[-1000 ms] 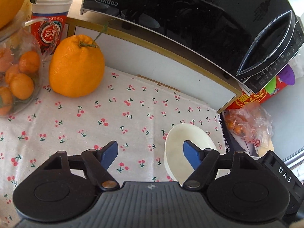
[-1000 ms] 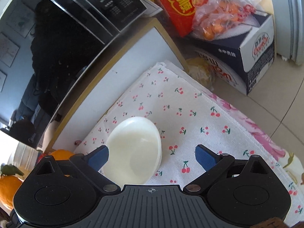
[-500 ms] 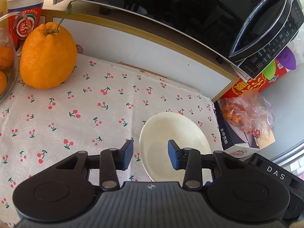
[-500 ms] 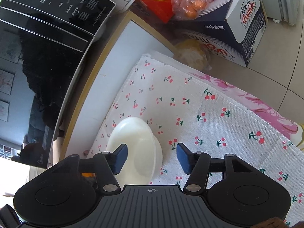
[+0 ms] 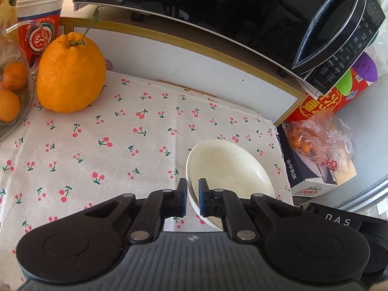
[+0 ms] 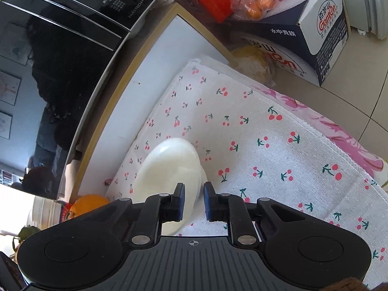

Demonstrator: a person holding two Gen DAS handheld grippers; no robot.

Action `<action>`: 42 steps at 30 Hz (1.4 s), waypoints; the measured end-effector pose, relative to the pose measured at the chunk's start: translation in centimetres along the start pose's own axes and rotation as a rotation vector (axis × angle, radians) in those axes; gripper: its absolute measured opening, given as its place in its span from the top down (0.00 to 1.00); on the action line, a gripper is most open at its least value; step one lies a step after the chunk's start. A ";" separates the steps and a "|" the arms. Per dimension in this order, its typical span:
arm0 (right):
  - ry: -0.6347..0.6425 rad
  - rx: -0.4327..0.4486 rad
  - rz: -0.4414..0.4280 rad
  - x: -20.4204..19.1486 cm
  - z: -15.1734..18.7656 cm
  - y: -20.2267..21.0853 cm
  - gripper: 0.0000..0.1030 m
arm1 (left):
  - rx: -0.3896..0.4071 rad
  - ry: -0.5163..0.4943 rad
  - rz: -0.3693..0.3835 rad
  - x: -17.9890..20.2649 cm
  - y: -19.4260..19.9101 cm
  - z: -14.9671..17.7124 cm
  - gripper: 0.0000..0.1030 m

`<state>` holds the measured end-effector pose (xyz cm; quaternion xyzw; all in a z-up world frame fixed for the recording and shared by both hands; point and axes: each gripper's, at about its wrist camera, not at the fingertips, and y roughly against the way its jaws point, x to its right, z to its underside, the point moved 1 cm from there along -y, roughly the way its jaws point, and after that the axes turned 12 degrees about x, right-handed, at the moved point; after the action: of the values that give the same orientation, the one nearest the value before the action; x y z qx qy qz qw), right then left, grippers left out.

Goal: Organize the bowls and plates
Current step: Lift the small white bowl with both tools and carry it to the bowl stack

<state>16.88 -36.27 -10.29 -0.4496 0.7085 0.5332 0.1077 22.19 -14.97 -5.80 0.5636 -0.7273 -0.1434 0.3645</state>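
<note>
Blue-padded left gripper (image 5: 192, 195) clenched on near rim of white bowl (image 5: 230, 169), rim pinched between the pads. Right gripper (image 6: 194, 200) clamped on the same bowl (image 6: 169, 167) from the opposite side, one pad inside the wall, one outside; contact looks firm, though fisheye distortion makes the exact pinch point hard to read. Bowl near the right-hand corner of the cherry-print cloth (image 5: 109, 145), tilted in the right wrist view; can't tell whether base touches the cloth. Beyond the cloth: white cabinet top (image 5: 194, 68) with black Midea microwave (image 5: 218, 12) on it. Large orange citrus (image 5: 70, 75) with stalk at far left of cloth, glass dish of small oranges (image 5: 12, 92) beside it. Off the cloth's right edge: dark carton (image 5: 308, 177) with bagged oranges (image 5: 320, 140) on top.
</note>
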 end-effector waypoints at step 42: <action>0.560 -0.235 -0.269 -15.9 18.8 8.9 0.82 | 0.088 0.160 0.024 -19.5 19.8 0.0 0.90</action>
<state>13.13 -11.72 -1.99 -0.6776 0.5785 0.4480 -0.0745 10.02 9.46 -0.72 0.5798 -0.7083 -0.0612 0.3980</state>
